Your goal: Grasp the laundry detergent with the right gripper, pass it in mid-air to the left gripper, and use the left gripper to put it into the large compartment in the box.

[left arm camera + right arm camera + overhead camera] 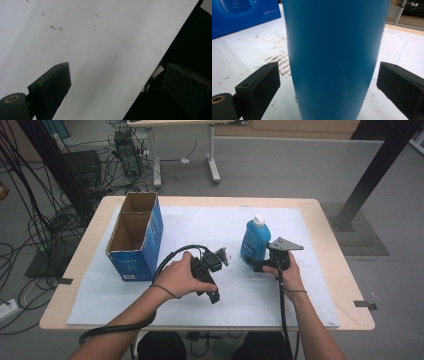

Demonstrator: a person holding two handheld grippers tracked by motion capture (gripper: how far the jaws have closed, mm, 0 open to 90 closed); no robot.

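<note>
high view: blue bottle [255,241], white cap, upright on white mat [200,225], right of centre. right gripper [261,265] just beside bottle's near side. left gripper [212,287] near mat centre, tilted. open blue box [136,240] toward left edge.
right gripper view: bottle [335,57] between jaws, spread, not touching.
left gripper view: jaws spread over mat [100,50], nothing between.

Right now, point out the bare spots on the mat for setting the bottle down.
Free: the mat between the cardboard box and the blue bottle, and the strip right of the right hand-held gripper. Crowded: near the left hand-held gripper.
</note>
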